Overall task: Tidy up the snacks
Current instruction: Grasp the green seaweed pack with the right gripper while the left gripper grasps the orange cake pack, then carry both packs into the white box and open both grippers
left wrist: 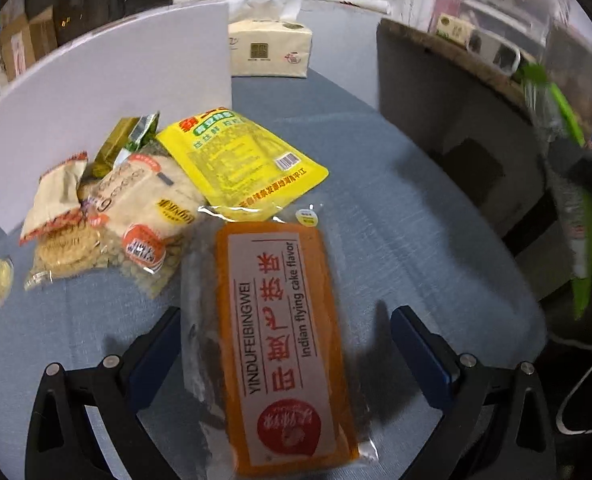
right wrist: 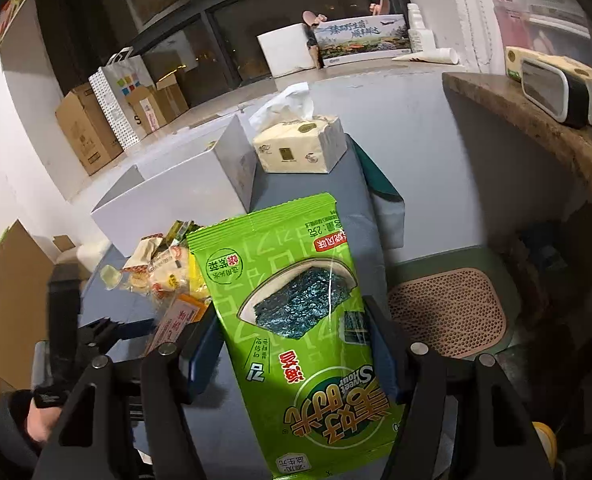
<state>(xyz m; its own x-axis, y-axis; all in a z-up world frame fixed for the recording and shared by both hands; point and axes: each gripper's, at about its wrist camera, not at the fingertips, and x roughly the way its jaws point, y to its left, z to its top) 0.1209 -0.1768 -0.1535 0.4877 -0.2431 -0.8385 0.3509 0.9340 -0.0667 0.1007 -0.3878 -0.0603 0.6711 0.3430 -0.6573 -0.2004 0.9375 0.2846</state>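
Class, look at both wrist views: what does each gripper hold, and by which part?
The right gripper clamps the green seaweed packet across its lower half. The left gripper straddles the orange cake pack; grip unclear.

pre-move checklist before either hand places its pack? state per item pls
1. Right gripper grip on the green seaweed snack pack: ok, jaws closed on both its sides, pack lifted.
2. Left gripper grip on the orange flying-cake pack in clear wrap: cannot tell, pack sits between the jaws with a gap at the right pad.
3. Open white box reachable: ok, it stands behind the pile; inside not visible.
4. Snack pile with the yellow foil pouch clear of the orange pack: not ok, the pack's far end overlaps the pouch edge.
5. Tissue pack out of the way: ok, far end of the blue table.
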